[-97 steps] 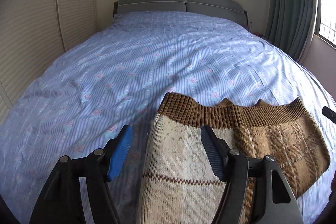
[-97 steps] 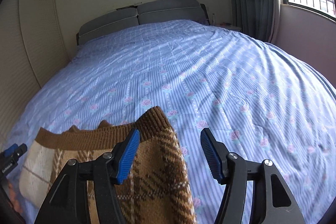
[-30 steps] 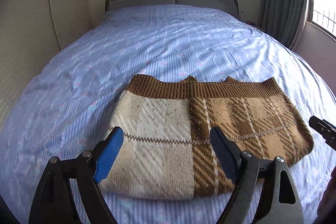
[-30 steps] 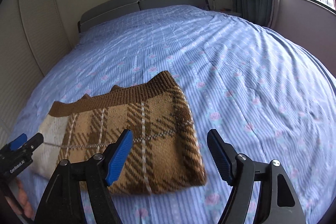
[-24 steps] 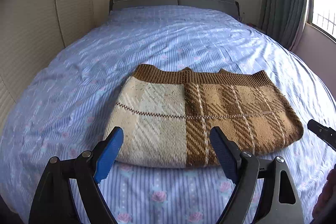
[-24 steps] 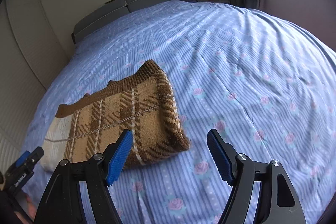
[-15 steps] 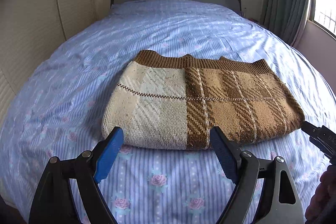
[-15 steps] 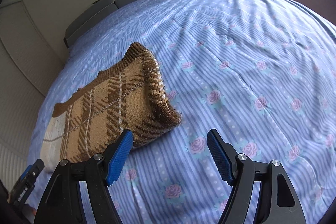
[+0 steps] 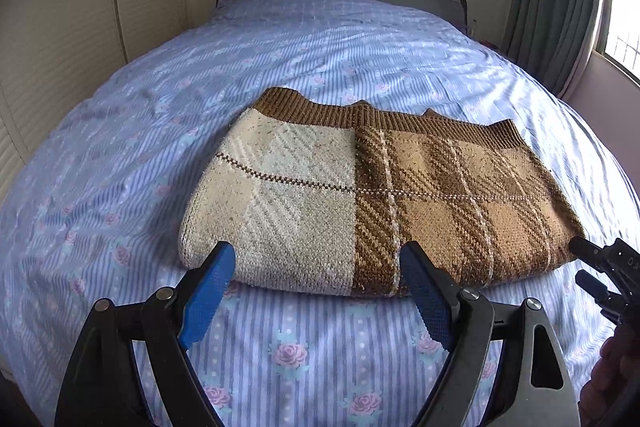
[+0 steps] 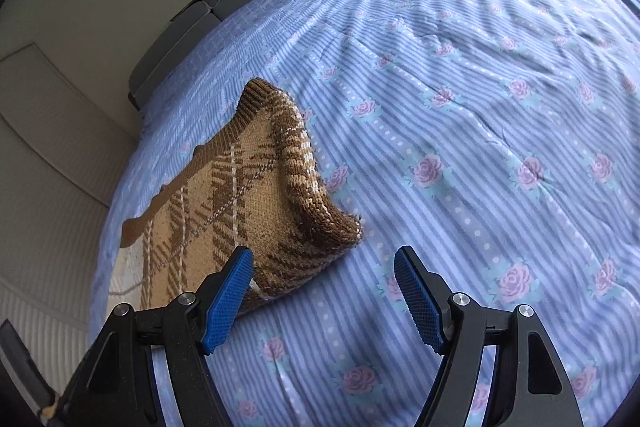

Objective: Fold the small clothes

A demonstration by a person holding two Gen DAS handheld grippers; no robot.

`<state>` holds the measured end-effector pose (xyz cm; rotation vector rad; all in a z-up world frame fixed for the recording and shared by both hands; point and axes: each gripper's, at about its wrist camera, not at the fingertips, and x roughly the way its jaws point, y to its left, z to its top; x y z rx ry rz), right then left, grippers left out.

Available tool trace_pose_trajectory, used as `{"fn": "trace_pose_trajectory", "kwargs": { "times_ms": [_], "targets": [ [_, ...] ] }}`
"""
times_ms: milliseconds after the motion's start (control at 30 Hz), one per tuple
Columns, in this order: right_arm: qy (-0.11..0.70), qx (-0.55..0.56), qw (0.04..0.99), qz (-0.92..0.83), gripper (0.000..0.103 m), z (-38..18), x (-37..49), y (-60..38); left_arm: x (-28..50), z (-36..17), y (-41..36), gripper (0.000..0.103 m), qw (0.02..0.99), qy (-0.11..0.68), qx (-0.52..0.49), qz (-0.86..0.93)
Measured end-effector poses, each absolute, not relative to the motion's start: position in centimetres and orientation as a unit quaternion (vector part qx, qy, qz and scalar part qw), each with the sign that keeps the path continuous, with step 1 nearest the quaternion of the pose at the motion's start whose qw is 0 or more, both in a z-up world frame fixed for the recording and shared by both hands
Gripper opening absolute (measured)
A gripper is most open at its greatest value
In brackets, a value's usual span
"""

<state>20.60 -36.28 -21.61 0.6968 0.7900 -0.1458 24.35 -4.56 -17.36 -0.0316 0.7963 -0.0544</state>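
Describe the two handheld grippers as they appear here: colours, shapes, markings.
Both look alike. The left gripper and the right gripper each have two black, angular plastic arms with triangular cut-outs and silver pivot bolts. The jaws carry blue pads with a fine cross-hatched grip texture. In the left wrist view, the right gripper's black side shows white lettering, too cut off to read. No cables or sleeves are visible.

Blue rose-print bed [image 9: 320,39] carries a folded plaid knit garment [image 9: 360,195]

The sweater [image 9: 360,195] is coarse knit wool, ribbed at its far hem. The sheet [image 9: 320,43] is thin, matt printed cloth. The pads [image 10: 418,301] are textured blue rubber on matt black plastic.
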Motion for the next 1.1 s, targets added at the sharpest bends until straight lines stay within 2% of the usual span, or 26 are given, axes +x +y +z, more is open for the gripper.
{"fn": "trace_pose_trajectory", "kwargs": {
  "times_ms": [267,500,567,633,767,900,1100],
  "targets": [
    [0.367,0.41,0.835,-0.022,0.074,-24.9,23.2,-36.2,25.1,-16.9,-3.9,0.084,0.923,0.384,-0.022,-0.02],
    [0.354,0.413,0.839,-0.029,0.072,-24.8,25.2,-36.1,25.4,-16.9,-3.2,0.084,0.923,0.384,-0.031,-0.012],
    [0.353,0.409,0.841,-0.039,0.06,-24.5,25.3,-35.9,25.4,-16.8,-3.0,0.084,0.922,0.385,-0.032,-0.01],
    [0.349,0.412,0.841,-0.042,0.052,-24.3,25.1,-36.0,25.2,-16.6,-2.7,0.084,0.923,0.384,-0.033,-0.009],
    [0.339,0.411,0.845,-0.048,0.042,-23.6,24.5,-36.0,24.7,-16.1,-1.8,0.084,0.923,0.383,-0.037,-0.002],
    [0.324,0.334,0.882,-0.073,0.039,-19.8,24.6,-33.6,24.0,-15.1,-0.2,0.084,0.924,0.381,-0.04,0.008],
    [0.269,0.139,0.949,-0.088,0.037,-12.4,25.7,-25.3,22.5,-13.0,4.2,0.084,0.928,0.366,-0.057,0.036]
  ]
}}
